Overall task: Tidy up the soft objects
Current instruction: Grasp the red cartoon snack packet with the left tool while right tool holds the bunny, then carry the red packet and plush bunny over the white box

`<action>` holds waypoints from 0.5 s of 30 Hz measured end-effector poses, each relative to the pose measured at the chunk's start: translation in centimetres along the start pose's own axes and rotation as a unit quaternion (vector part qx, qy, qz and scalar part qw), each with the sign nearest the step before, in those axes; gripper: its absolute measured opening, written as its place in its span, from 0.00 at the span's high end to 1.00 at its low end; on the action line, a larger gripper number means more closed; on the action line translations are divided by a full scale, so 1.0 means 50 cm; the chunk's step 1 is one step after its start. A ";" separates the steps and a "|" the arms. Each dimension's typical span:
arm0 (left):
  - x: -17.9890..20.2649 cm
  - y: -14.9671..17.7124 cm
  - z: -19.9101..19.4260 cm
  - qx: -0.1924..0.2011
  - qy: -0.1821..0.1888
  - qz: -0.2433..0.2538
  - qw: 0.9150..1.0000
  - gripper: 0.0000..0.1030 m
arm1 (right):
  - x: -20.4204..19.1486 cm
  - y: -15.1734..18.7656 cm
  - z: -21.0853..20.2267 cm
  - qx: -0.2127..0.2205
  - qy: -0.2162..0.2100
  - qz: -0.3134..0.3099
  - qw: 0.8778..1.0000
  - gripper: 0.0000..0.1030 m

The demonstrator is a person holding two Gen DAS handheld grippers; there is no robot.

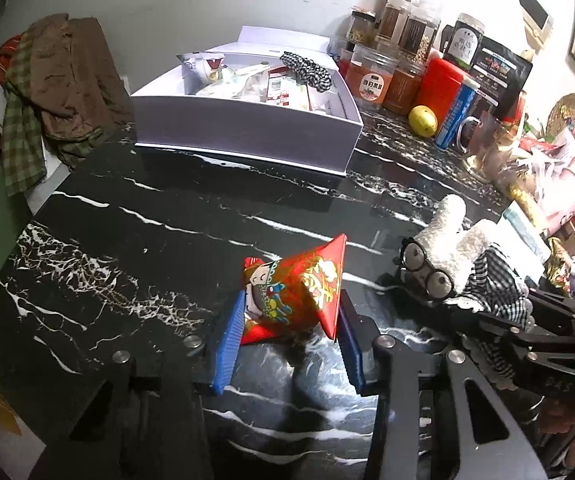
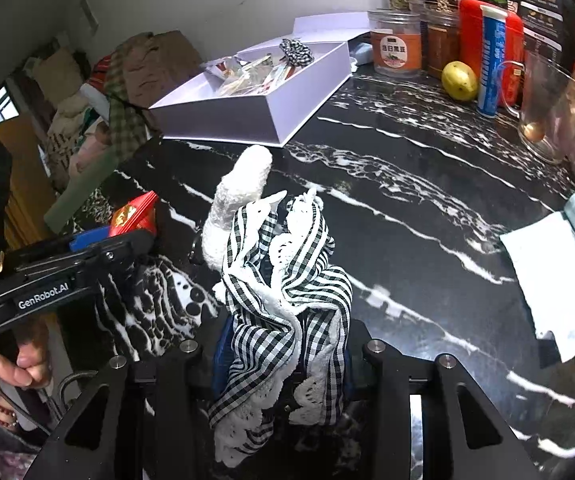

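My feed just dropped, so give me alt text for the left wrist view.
The left gripper pinches a red pyramid-shaped packet between its blue pads, just above a black marble table. To the right, the right gripper holds a white plush toy with glasses and gingham cloth. A white box of small items sits behind.

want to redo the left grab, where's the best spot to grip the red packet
Grip the red packet across its puffy lower body, coming from the near side along the table, as the left gripper sits now. Its flat sides face the blue pads; the sealed peak on top is thin and would slip.
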State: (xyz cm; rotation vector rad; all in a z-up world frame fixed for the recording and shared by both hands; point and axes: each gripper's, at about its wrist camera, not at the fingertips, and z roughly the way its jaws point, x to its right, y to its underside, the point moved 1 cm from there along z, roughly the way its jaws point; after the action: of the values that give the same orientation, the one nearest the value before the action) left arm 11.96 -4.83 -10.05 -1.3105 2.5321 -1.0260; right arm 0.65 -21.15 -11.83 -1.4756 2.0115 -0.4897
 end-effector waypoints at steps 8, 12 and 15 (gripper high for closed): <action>0.012 -0.034 -0.037 0.022 0.011 0.007 1.000 0.58 | -0.004 -0.035 -0.022 0.015 -0.009 -0.006 1.000 0.61; 0.017 -0.059 -0.063 0.043 0.014 0.011 0.999 0.58 | -0.014 -0.058 -0.042 0.027 -0.018 -0.016 0.999 0.61; 0.023 -0.083 -0.085 0.064 0.014 0.019 0.998 0.58 | -0.021 -0.082 -0.064 0.041 -0.018 -0.030 0.999 0.61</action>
State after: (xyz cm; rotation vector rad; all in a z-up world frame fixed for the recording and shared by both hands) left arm 12.42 -5.16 -4.01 -1.2175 2.4554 -1.1851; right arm 1.80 -21.61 -6.64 -1.4874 1.9010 -0.5607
